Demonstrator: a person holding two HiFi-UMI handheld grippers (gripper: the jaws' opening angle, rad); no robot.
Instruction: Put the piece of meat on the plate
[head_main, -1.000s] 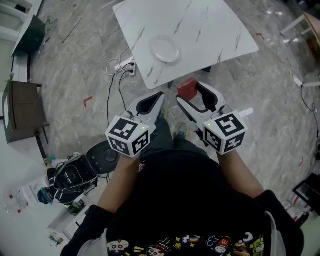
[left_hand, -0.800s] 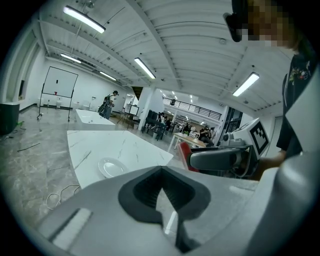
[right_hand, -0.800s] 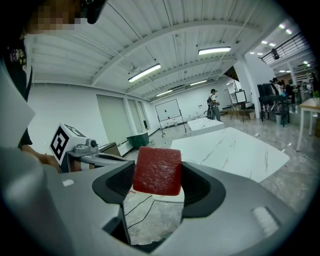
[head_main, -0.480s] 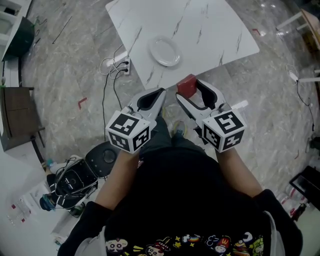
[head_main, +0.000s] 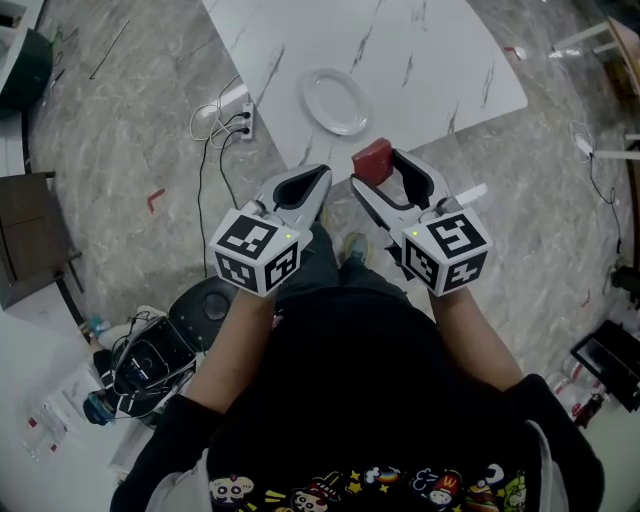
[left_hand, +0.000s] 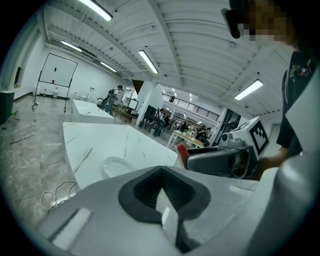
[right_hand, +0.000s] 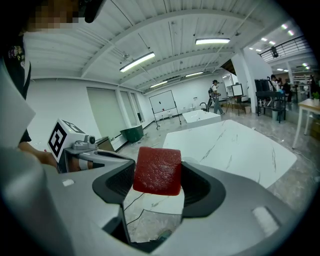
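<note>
Head view: the piece of meat (head_main: 372, 160) is clamped in the right gripper (head_main: 375, 172), short of the plate (head_main: 335, 100) — if released early, it could be dropped to the floor (head_main: 130, 130); the left gripper (head_main: 316, 181) is closed, empty.

A white marble-patterned table (head_main: 420, 50) stands on a grey stone floor (head_main: 120, 130). Just beside its left edge lies a white power strip (head_main: 244, 118) with coiled white cables (head_main: 207, 122). A dark cabinet (head_main: 30, 240) stands well apart, far left.
</note>
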